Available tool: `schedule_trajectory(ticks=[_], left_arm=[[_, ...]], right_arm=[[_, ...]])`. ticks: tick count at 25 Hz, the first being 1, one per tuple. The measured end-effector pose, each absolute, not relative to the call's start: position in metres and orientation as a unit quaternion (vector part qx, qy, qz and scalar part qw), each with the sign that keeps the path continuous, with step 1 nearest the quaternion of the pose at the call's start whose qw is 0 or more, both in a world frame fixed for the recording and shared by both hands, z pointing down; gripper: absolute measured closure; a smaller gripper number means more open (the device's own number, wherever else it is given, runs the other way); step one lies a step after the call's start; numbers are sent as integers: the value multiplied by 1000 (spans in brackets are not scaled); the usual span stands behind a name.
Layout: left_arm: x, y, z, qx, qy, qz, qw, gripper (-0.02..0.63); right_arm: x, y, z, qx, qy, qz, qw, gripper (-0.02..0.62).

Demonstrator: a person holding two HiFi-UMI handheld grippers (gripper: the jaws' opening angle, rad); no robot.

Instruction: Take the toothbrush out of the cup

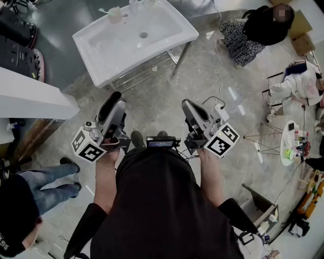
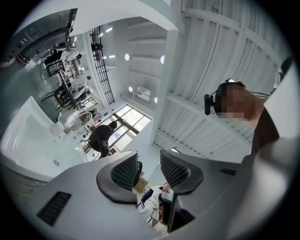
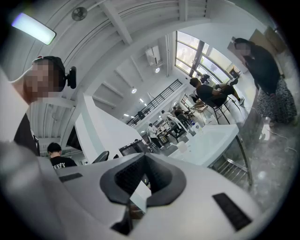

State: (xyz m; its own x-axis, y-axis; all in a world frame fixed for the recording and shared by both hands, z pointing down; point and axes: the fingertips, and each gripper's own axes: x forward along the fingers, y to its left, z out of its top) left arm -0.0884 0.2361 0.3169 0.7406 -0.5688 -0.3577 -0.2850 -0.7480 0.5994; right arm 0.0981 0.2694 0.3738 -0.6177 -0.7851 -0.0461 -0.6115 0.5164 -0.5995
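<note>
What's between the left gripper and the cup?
Head view: past the left gripper comes bare floor, a metal frame, then the white basin, with the cup at its far edge.

A white sink (image 1: 126, 40) stands on a metal frame (image 1: 152, 68) over a grey marbled floor (image 1: 152, 109). Right of the sink, a person in a black top (image 1: 258, 28) crouches, with cardboard boxes (image 1: 302, 36) farther right. A white cable (image 1: 220, 63) trails along the floor nearer the sink. Well below and left of the sink stands a person in jeans (image 1: 48, 182).
</note>
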Motion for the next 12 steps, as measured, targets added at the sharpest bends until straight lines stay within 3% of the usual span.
schedule_trajectory(ticks=[12], left_arm=[[-76,237,315,899,-231,-263,264,448]], right_arm=[[100,270,372,-402,858,-276,160,589]])
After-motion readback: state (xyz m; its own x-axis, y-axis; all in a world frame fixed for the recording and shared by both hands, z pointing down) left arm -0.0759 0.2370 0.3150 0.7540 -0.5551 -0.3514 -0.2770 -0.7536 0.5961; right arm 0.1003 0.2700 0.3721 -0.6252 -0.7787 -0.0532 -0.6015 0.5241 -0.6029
